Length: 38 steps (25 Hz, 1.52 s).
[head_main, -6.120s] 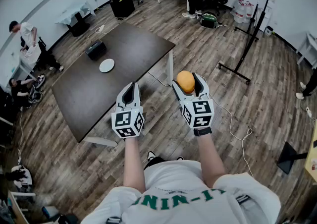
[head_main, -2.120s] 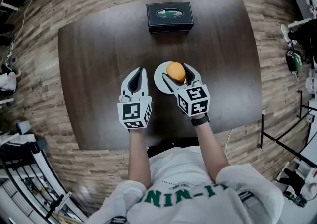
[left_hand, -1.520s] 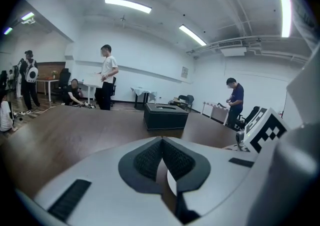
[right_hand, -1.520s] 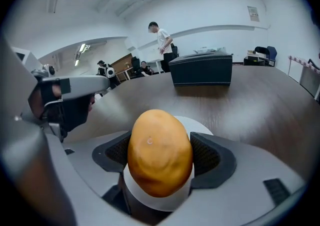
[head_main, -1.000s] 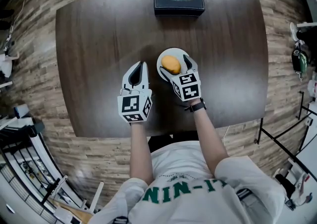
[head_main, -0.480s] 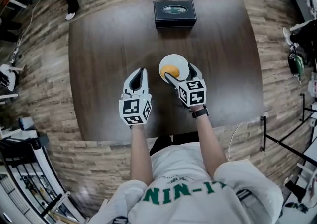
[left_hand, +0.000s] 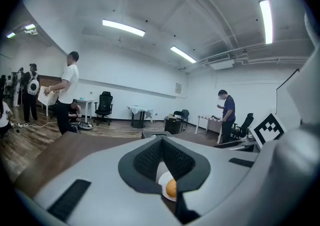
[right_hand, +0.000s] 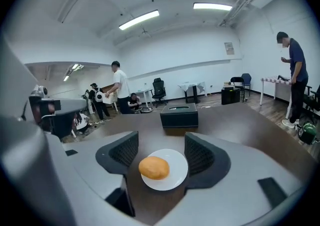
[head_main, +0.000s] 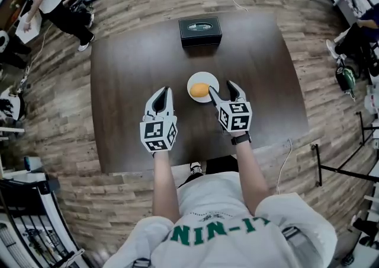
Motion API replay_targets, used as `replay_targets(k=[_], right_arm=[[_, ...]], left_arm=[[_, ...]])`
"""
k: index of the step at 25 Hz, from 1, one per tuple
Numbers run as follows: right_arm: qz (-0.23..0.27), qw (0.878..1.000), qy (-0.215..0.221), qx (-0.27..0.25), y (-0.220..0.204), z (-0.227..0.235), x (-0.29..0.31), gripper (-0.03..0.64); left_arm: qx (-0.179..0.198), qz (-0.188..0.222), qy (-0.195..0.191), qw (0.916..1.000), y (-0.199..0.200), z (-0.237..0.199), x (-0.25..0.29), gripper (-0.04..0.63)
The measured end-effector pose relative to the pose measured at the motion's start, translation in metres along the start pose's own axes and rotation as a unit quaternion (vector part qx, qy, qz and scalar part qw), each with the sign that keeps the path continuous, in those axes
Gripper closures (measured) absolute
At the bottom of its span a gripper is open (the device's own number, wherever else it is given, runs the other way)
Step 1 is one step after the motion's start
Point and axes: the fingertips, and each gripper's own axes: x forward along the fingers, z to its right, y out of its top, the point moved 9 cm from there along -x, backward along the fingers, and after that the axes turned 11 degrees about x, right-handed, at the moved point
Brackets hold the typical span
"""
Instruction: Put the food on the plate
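Note:
A round orange piece of food [head_main: 200, 89] lies on the small white plate [head_main: 210, 79] in the middle of the dark table [head_main: 130, 83]. My right gripper [head_main: 222, 87] hovers just right of the plate, pulled back from the food; its jaws are closing with nothing between them. In the right gripper view the food [right_hand: 154, 167] rests on the plate [right_hand: 177, 172] just beyond the fingertips. My left gripper [head_main: 164, 91] is shut and empty, left of the plate. Past its closed jaws the left gripper view shows the food [left_hand: 171, 188].
A black box [head_main: 200, 31] stands at the table's far edge, behind the plate. A person in white [head_main: 47, 0] stands off the table's far left corner, another person [right_hand: 292, 77] at the right. Cables and stands lie on the wooden floor around the table.
The food was between the right gripper's jaws over the plate a second ago; now it lies on the plate. The right gripper has let go and drawn back to the right.

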Motion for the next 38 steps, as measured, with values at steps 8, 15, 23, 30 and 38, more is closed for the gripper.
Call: replay_targets(k=[8, 15, 23, 30, 38], right_arm=[[0.045, 0.998, 0.037, 0.010, 0.020, -0.024, -0.065, 0.388], [0.092, 0.995, 0.022, -0.025, 0.031, -0.053, -0.115, 0.441], [0.148, 0.988, 0.032, -0.029, 0.048, -0.080, -0.156, 0.493], [0.198, 0.979, 0.025, -0.041, 0.058, -0.094, -0.182, 0.559], [0.210, 0.977, 0.020, -0.043, 0.060, -0.106, -0.190, 0.601]], left_arm=[[0.026, 0.036, 0.002, 0.9990, 0.030, 0.012, -0.053, 0.591], [0.046, 0.061, 0.009, 0.9970, 0.047, 0.018, -0.094, 0.591], [0.052, 0.094, 0.013, 0.9941, 0.070, 0.021, -0.124, 0.591], [0.069, 0.129, 0.012, 0.9891, 0.094, 0.027, -0.143, 0.591], [0.070, 0.131, 0.008, 0.9889, 0.094, 0.025, -0.151, 0.591]])
